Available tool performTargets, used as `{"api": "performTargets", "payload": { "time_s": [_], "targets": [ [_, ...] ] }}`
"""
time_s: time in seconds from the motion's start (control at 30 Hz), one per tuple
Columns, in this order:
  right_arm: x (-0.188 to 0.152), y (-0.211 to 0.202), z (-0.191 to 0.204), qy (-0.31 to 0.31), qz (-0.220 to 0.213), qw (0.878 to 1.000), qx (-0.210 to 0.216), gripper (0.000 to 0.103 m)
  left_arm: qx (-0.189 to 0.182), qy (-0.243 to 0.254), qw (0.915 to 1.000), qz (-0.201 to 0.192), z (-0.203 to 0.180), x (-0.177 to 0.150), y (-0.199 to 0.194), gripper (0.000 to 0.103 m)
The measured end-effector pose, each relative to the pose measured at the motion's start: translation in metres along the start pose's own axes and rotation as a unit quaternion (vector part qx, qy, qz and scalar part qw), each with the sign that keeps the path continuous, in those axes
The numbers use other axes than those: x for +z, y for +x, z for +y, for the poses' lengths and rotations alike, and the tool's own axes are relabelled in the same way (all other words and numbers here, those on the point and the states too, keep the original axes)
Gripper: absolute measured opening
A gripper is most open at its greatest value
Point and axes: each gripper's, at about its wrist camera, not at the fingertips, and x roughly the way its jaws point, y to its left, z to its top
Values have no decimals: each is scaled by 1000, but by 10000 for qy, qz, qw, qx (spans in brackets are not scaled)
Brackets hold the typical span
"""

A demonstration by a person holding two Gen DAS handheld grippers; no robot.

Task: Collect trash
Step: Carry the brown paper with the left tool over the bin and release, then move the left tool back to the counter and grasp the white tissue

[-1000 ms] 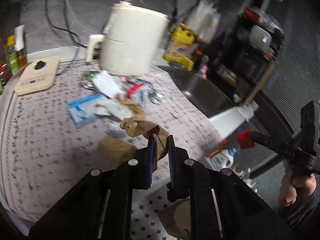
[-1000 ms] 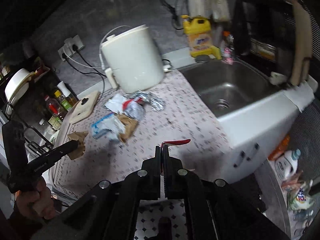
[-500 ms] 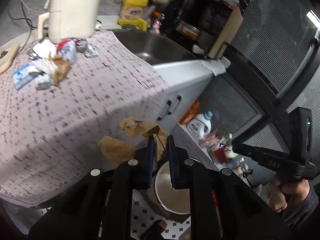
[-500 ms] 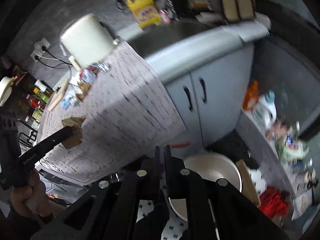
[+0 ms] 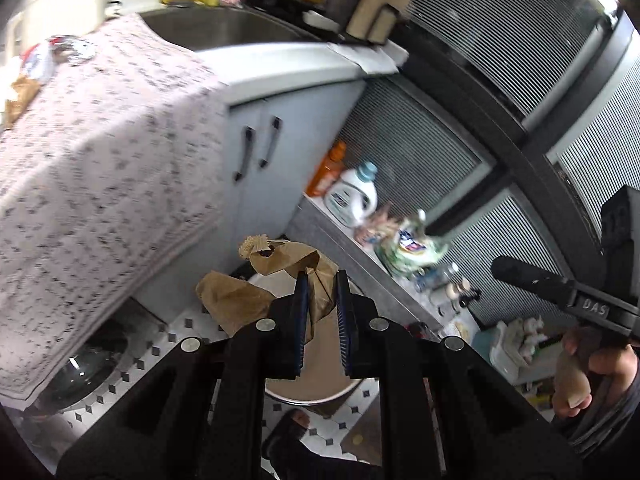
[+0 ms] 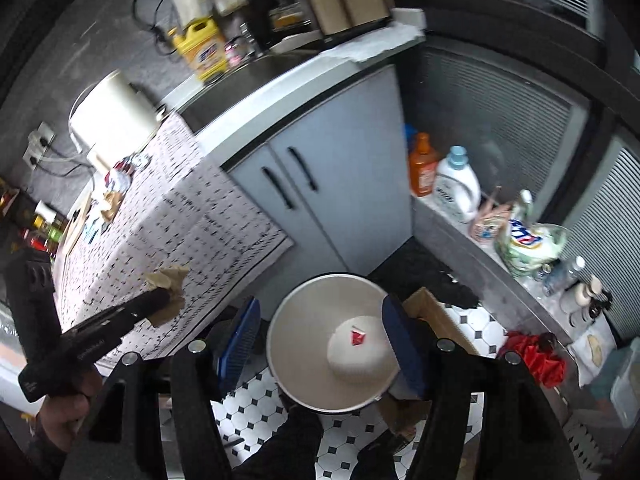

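Note:
In the left wrist view my left gripper [image 5: 322, 280] is shut on crumpled brown paper [image 5: 276, 260], held above the round pale bin [image 5: 308, 399] on the tiled floor. The right wrist view looks straight down into that bin [image 6: 280, 360]. My right gripper [image 6: 320, 332] hangs over it, its jaws opening wide with nothing between the blue pads [image 6: 240, 332]. A small red scrap [image 6: 356, 337] lies on the bin's bottom. At the left of that view, the left gripper [image 6: 160, 298] holds the brown paper [image 6: 170, 276] beside the counter's edge.
More trash [image 6: 114, 188] lies on the patterned counter cloth [image 6: 168, 224] by a white appliance [image 6: 114, 120]. Grey cabinet doors [image 6: 320, 184] stand behind the bin. A ledge on the right carries detergent bottles [image 6: 456, 188]. Cardboard [image 6: 432, 308] leans beside the bin.
Both hands swung from over the counter down to the bin on the floor. The right jaws opened and the red scrap dropped into the bin. The left still grips the brown paper.

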Motion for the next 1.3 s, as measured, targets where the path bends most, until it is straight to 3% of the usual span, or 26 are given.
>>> {"api": "performTargets", "payload": {
  "time_s": [0.13,0.23,0.37,0.5,0.67,0.87,1.03,1.3],
  "targets": [
    [-7,-15,-21,183,-82,9997,-135,63,-277,65,9992,264,-19,1,19,15],
    [-11,-23,-32,303,-144,9993,-193,63,-458,74,9980,435,-27,2,30,26],
    [-12,-28,-37,422,-216,9987,-210,63,-581,113,9967,555,-33,1,36,49],
    [-13,-28,-37,465,-228,9985,-196,63,-536,106,9970,547,-30,4,32,55],
    [-8,-22,-24,357,-178,9992,-82,69,-254,118,9994,208,-18,12,7,78],
    [8,-14,17,73,-307,9995,92,88,225,45,9994,-248,11,27,-37,92],
    [28,-7,61,-220,-484,9981,303,95,657,-221,9956,-634,48,37,-76,95],
    [59,13,139,-705,-522,9941,632,95,1144,-750,9844,-1110,119,44,-129,95]
  ]
}}
